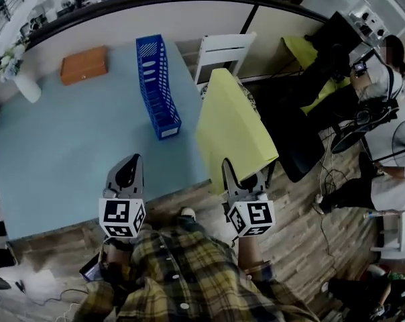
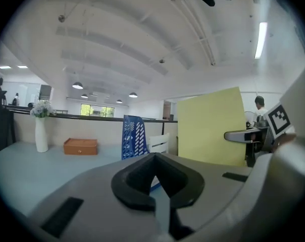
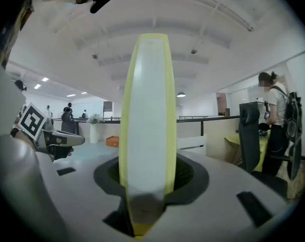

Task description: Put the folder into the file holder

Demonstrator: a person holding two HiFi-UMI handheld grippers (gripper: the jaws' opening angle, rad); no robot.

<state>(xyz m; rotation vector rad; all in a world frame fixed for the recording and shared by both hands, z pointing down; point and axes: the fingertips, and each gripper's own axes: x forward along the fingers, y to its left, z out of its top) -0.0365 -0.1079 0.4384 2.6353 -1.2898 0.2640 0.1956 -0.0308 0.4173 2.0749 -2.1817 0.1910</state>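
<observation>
Right gripper view shows the right gripper clamped on the yellow folder, which stands upright between the jaws and is seen edge-on. Left gripper view shows the left gripper with its jaws together and nothing between them. Beyond it the blue file holder stands upright on the light blue table. The folder is to the file holder's right, with a white chair between the two. Head view places the folder in the air over the table's right edge, near the file holder and not touching it. An orange box and a white vase sit along the table's far side, well apart from both grippers.
</observation>
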